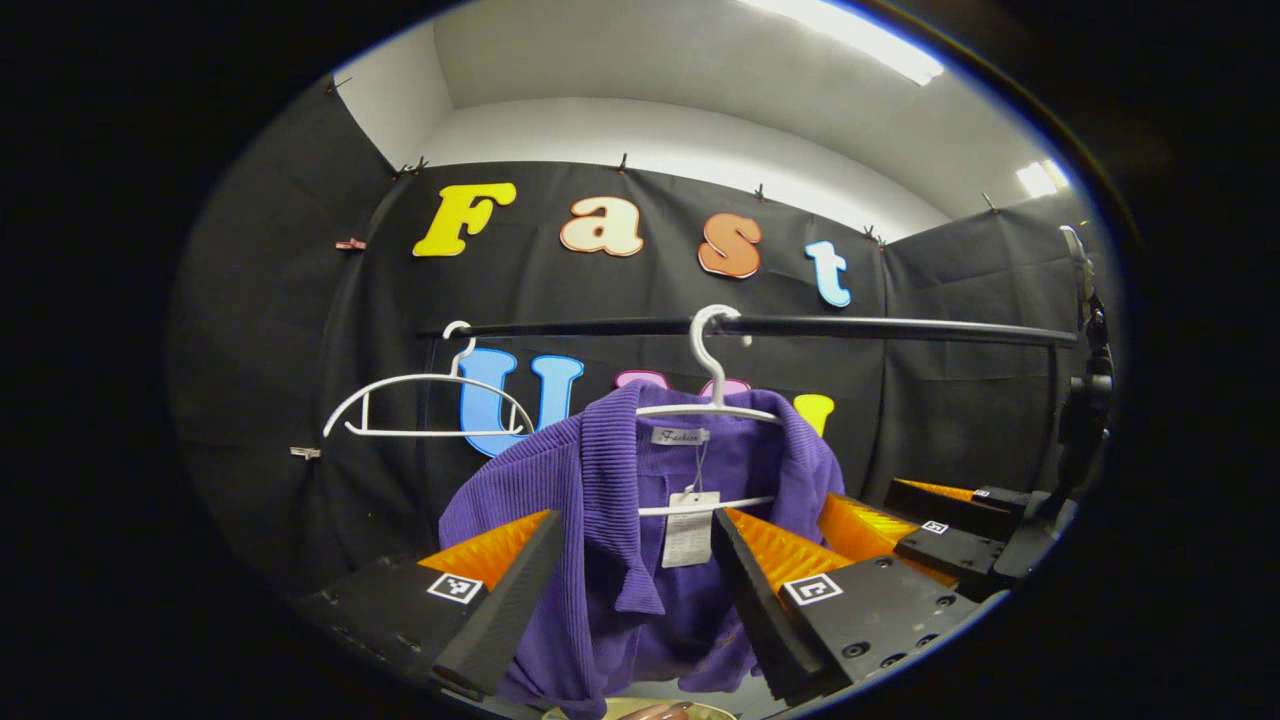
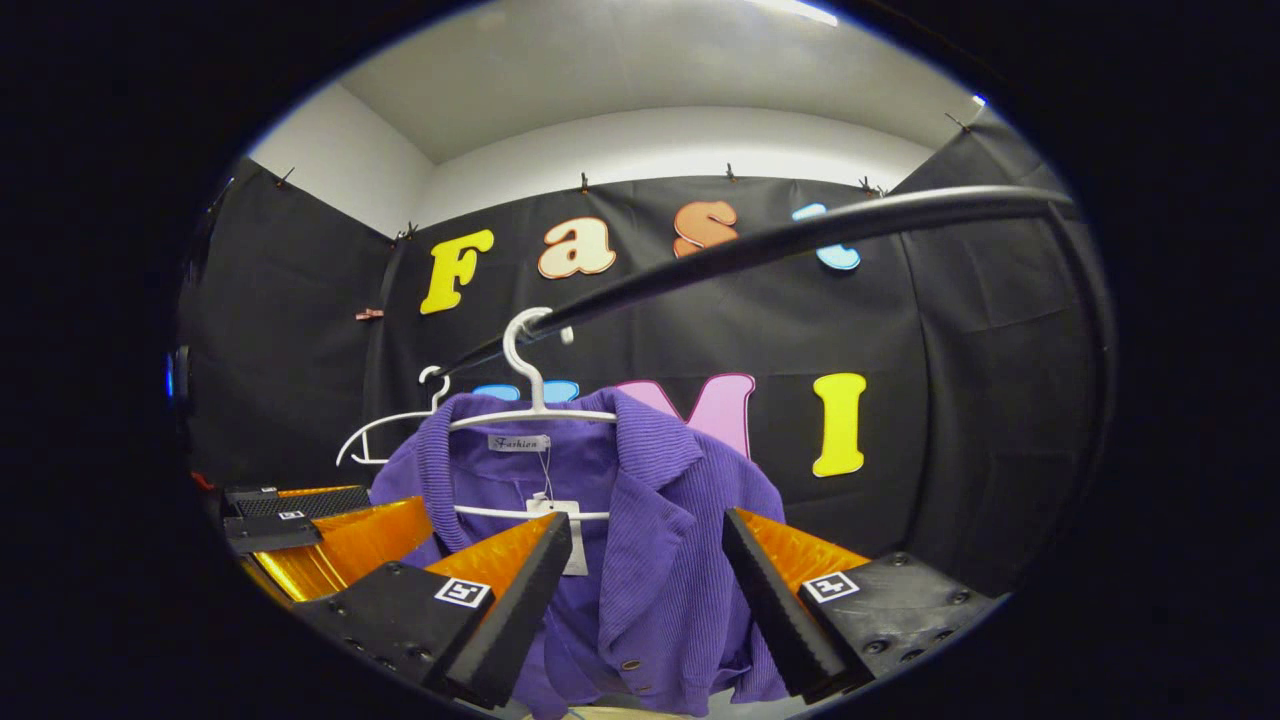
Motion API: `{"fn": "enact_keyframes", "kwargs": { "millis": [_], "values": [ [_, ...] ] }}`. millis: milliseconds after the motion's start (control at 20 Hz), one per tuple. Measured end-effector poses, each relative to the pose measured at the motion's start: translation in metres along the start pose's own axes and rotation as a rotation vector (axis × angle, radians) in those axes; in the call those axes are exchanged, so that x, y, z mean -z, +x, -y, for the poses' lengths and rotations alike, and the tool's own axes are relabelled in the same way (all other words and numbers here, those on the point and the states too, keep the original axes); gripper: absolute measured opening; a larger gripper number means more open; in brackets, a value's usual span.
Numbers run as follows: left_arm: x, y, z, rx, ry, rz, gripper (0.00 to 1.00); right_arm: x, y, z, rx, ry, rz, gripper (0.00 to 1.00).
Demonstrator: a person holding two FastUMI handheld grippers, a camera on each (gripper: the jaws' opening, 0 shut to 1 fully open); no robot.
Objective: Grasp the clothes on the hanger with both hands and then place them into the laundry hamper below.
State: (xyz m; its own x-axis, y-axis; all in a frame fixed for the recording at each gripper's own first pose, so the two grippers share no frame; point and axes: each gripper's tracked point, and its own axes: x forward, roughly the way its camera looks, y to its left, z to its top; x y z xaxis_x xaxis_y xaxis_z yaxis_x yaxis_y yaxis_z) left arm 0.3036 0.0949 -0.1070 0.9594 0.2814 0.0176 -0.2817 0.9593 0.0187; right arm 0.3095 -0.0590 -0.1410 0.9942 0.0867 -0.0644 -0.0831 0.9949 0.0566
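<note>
A purple ribbed jacket [image 1: 610,560] [image 2: 660,580] hangs on a white hanger [image 1: 712,400] [image 2: 530,410] hooked over a black rail [image 1: 800,326] [image 2: 780,240]. My left gripper [image 1: 635,540] is open, its fingers on either side of the jacket's left collar and front. My right gripper [image 2: 645,545] is open too, straddling the jacket's right lapel. The right gripper [image 1: 935,530] shows at the right of the left gripper view; the left gripper [image 2: 290,515] shows at the left of the right gripper view. A pale rim [image 1: 640,710], maybe the hamper, peeks out below the jacket.
An empty white hanger [image 1: 425,405] [image 2: 385,430] hangs on the same rail to the left of the jacket. A black stand [image 1: 1085,400] rises at the rail's right end. Black cloth walls close the booth behind and on both sides.
</note>
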Motion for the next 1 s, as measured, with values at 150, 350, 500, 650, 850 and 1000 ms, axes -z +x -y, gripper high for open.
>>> {"fn": "enact_keyframes", "kwargs": {
  "millis": [150, 350, 500, 650, 850, 1000],
  "values": [
    [0.020, 0.021, 0.005, -0.002, -0.050, -0.030, 0.89, 0.026, 0.026, 0.000, -0.044, 0.010, -0.053, 0.98],
    [0.059, 0.029, 0.012, -0.026, -0.053, -0.121, 0.88, 0.045, 0.042, 0.003, -0.092, 0.026, -0.093, 0.98],
    [0.072, 0.035, 0.013, -0.051, -0.078, -0.138, 0.89, 0.051, 0.052, 0.002, -0.118, 0.028, -0.099, 0.98],
    [0.070, 0.051, 0.000, -0.115, -0.062, -0.104, 0.88, 0.061, 0.063, 0.000, -0.141, 0.024, -0.118, 0.98],
    [0.069, 0.077, -0.031, -0.246, -0.066, -0.066, 0.89, 0.065, 0.079, 0.009, -0.121, 0.033, -0.113, 0.97],
    [0.066, 0.098, -0.043, -0.295, -0.028, -0.035, 0.87, 0.070, 0.096, 0.011, -0.117, 0.047, -0.112, 0.96]
  ]
}}
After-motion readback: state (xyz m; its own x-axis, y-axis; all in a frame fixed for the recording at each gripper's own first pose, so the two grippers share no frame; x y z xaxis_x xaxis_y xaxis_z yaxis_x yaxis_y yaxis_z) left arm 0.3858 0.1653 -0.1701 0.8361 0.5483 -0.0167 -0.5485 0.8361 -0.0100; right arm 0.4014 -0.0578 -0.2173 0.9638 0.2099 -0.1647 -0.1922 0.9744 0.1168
